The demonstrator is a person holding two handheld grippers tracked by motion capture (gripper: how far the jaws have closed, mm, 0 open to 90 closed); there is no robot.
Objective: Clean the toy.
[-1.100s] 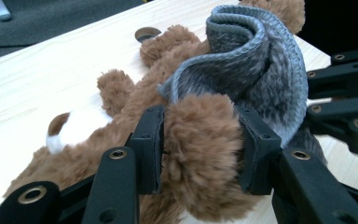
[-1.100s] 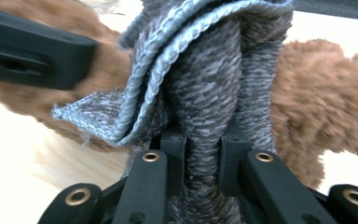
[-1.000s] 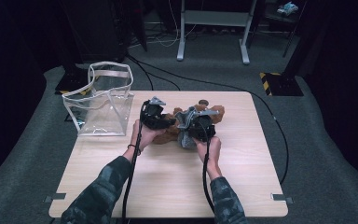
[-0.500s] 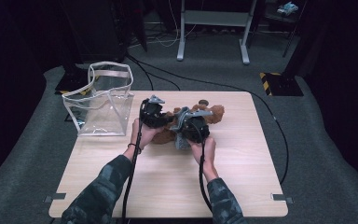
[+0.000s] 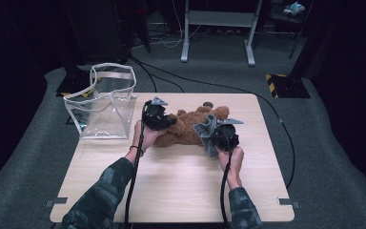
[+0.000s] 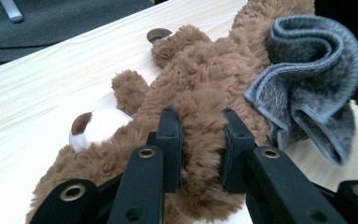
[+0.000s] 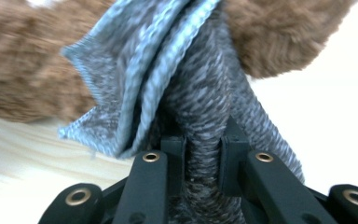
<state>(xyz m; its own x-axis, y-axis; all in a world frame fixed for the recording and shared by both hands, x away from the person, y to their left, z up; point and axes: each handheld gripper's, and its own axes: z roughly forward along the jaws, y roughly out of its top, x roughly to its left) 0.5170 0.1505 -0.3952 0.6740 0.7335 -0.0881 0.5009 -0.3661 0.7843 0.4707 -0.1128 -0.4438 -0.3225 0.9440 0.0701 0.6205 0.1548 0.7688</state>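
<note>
On the light wooden table [image 5: 171, 186] a brown teddy bear [image 5: 186, 128] lies on its side near the middle, with a clear plastic tote bag [image 5: 106, 102] standing upright at the table's far left corner, well apart from the bear's feet end. The work in hand appears to be undressing the bear: a small grey knit garment [image 5: 206, 133] is being drawn away from the plush body while the other tool pins the toy down.

The left gripper [image 6: 200, 156] has its jaws pressed into the brown fur, pinching a thick fold of the bear's body; the bear's white muzzle [image 6: 97, 128] shows just to the left of those jaws. The right gripper [image 7: 204, 158] is clamped on a bunched neck of the grey garment [image 7: 200, 93], whose ribbed edge fans out above the jaws, with brown fur close behind it.

Judging from this, the garment seems nearly free but may yet touch the bear; whether any part is caught on a limb cannot be told. The next move calls for a steady pull away to the person's right, with the left hold kept firm so the toy does not slide.

Both forearms, in camouflage sleeves, come in low over the table; the left hand [image 5: 145, 136] rests beside the bear, the right hand [image 5: 231, 160] sits just behind the garment.
</note>
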